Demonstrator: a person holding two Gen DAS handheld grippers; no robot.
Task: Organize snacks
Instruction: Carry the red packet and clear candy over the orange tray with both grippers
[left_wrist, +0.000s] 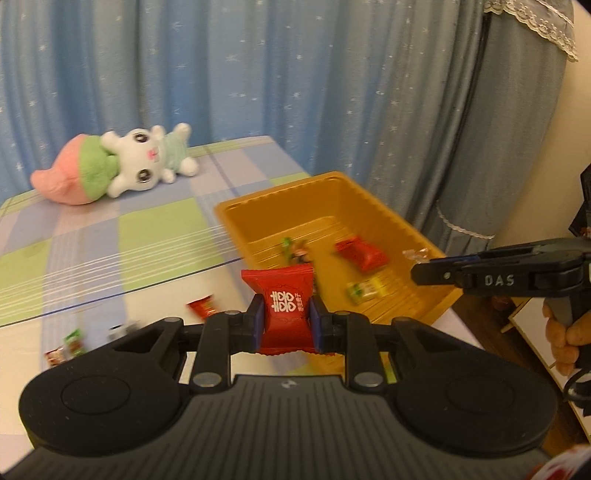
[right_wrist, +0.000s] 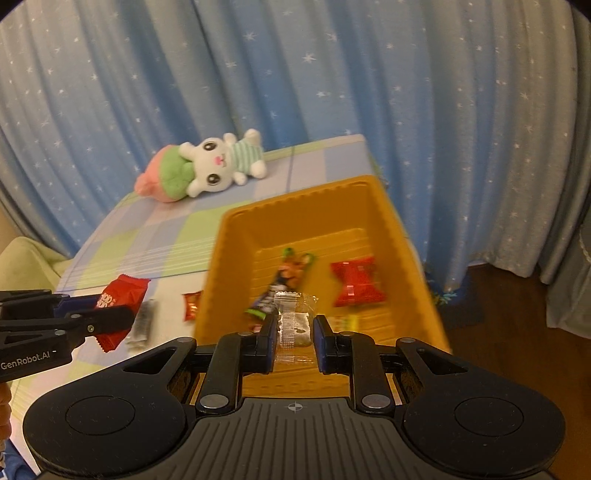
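Snacks were mid-carry: left tool (left_wrist: 287, 322) clamped on a red packet (left_wrist: 286, 310), right tool (right_wrist: 294, 328) pinching a clear wrapper (right_wrist: 294, 317). Both looked light, crinkly, slippery, so probably best gripped across the middle. Ahead sat the orange tray (right_wrist: 236, 236), loose candies (left_wrist: 201, 305) left on the desk (left_wrist: 155, 295).

loose snacks (left_wrist: 74, 341) on the table motion-blurred, wrappers unreadable

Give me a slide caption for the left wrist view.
Left gripper carries a red candy toward the yellow tray.
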